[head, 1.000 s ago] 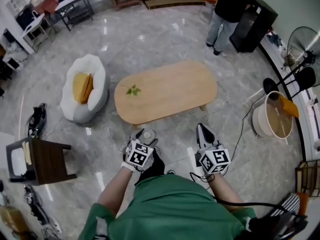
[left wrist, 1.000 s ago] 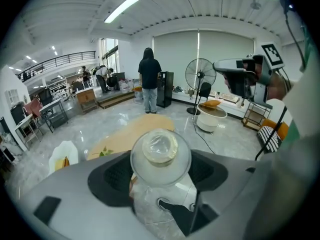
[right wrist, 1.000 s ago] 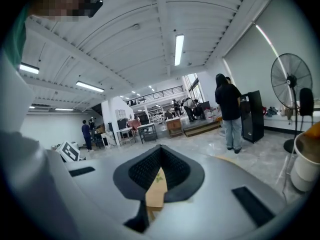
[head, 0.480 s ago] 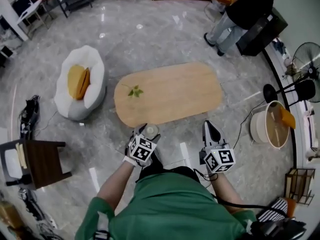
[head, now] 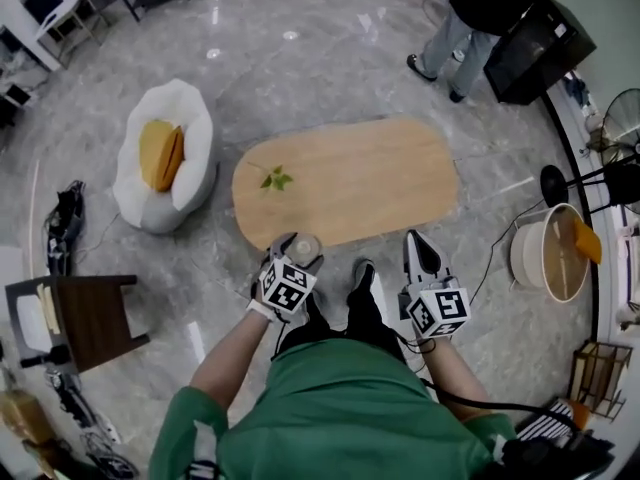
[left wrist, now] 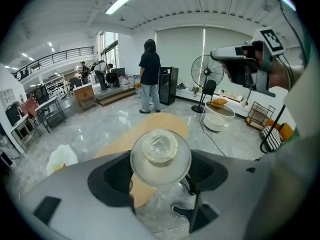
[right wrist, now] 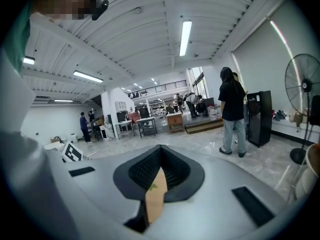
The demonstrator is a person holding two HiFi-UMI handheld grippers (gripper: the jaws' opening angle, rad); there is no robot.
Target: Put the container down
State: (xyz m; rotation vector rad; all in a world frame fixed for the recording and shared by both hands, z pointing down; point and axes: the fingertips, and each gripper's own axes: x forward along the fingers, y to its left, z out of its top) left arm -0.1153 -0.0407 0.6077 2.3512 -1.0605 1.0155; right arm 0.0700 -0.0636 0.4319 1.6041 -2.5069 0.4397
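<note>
At the far left stand a white beanbag seat (head: 165, 153) with a yellow cushion and a dark wooden stool (head: 85, 318); both are well apart from the work.

Next comes the left gripper (head: 291, 259). Its jaws are closed on the container (head: 305, 247), a small clear round one, with one dark pad pressing on each side of it. In the left gripper view the container turns a round face toward the camera, with something pale and wrinkled inside, so I judge that its axis lies roughly along the jaws and not across them. Whether it hangs exactly upright, I cannot tell.

The relation that matters is this: the wooden oval table (head: 370, 178) lies straight ahead of the held container, and the container is just at the table's near rim, more over the edge than over the middle. How high it is above the wood, the pictures do not show. The left gripper is the nearer one and it has the load, so the putting down is its job, probably after a short reach forward. A small green leaf (head: 275, 179) lies on the table ahead and a little to the left, not in the way.

Further right, the right gripper (head: 418, 253) hangs beside the table's near edge with its jaws brought together and nothing between them
</note>
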